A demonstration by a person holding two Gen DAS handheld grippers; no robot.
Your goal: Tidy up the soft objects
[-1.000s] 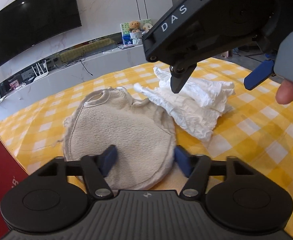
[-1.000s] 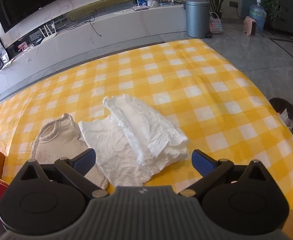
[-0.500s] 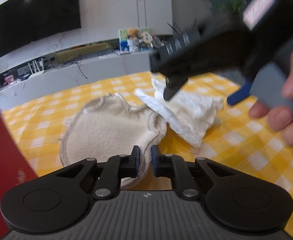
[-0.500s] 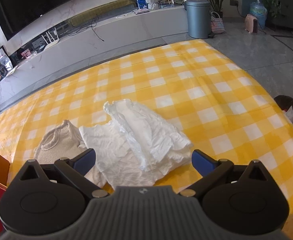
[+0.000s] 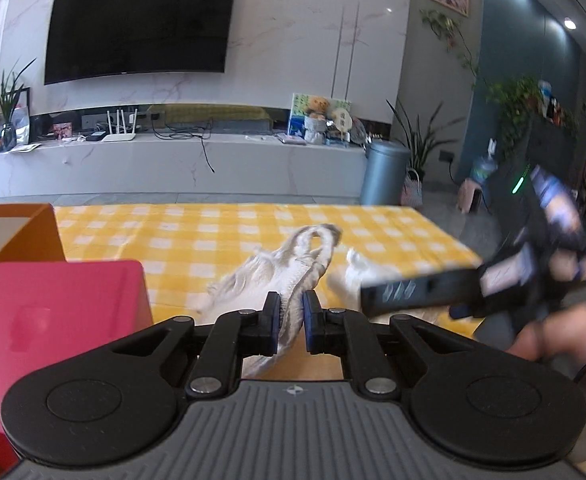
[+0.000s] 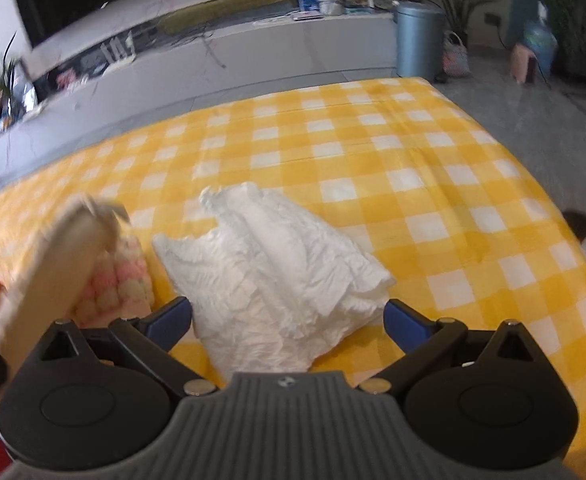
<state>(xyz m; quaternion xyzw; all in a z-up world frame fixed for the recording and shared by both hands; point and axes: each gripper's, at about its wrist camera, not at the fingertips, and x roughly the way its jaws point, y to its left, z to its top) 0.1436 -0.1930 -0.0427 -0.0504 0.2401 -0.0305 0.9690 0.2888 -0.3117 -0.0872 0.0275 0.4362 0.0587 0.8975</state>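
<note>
- Left gripper (image 5: 292,322): fingers pinch the beige cloth (image 5: 289,268), lifted above the checked tabletop (image 5: 213,240), beside a red box (image 5: 53,320).
- Right gripper (image 6: 287,322): fingers spread wide, around the white cloth (image 6: 277,280) lying on the tabletop.
- A pink knit piece (image 6: 119,276) lies left of the white cloth.

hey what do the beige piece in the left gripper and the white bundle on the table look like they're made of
Beige piece: seemingly fleecy terry-like fabric, matte and nubby, drooping limp. White bundle: thin crinkled cloth or nonwoven, matte with fine creases; which one is unclear.

Right claw (image 5: 465,304) blurred, perhaps moving
</note>
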